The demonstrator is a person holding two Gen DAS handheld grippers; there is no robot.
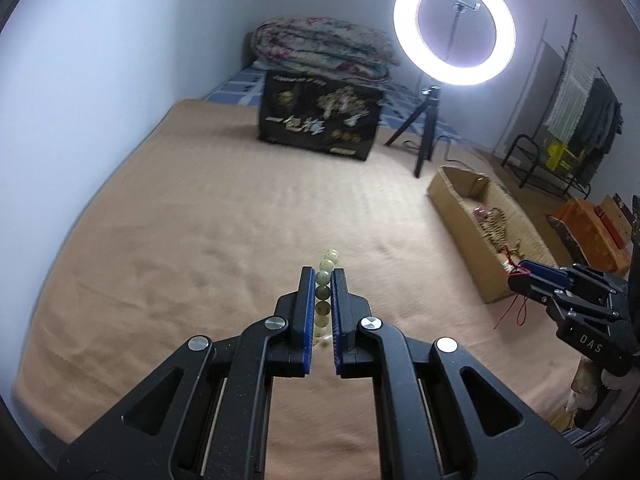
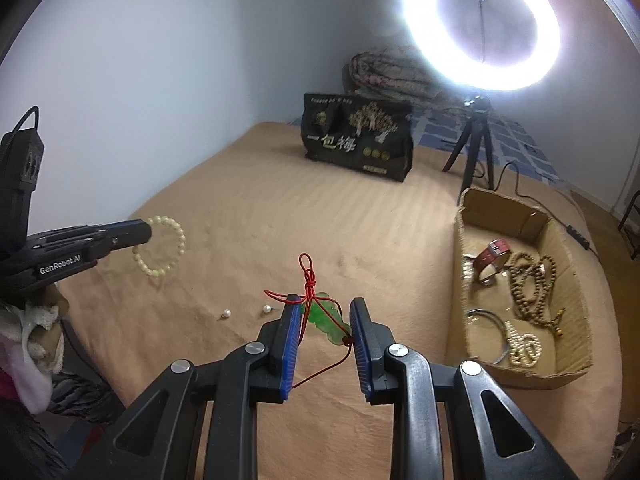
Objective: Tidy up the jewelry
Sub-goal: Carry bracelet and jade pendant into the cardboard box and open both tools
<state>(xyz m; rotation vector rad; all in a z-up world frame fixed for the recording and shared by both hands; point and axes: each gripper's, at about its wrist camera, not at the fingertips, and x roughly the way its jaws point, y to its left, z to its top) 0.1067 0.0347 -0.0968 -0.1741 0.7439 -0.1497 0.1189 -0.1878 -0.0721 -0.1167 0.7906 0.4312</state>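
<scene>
My left gripper [image 1: 323, 276] is shut on a pale green bead bracelet [image 1: 325, 280], held above the tan bed cover; in the right wrist view the bracelet [image 2: 162, 246] hangs from that gripper [image 2: 138, 232]. My right gripper [image 2: 325, 306] is shut on a green jade pendant [image 2: 328, 320] with a red cord [image 2: 308, 276], lifted above the cover. In the left wrist view the right gripper [image 1: 520, 276] sits beside the cardboard box [image 1: 460, 216] with red cord dangling. The box [image 2: 460, 280] holds a wooden bead necklace [image 2: 532, 284], a red watch [image 2: 490, 258] and other jewelry.
Two pearl earrings [image 2: 226, 313] [image 2: 267, 309] lie on the tan bed cover [image 2: 260, 220]. A black printed bag [image 2: 356, 138] and a ring light on a tripod [image 2: 480, 28] stand at the back. A folded quilt [image 1: 324, 48] lies behind the bag.
</scene>
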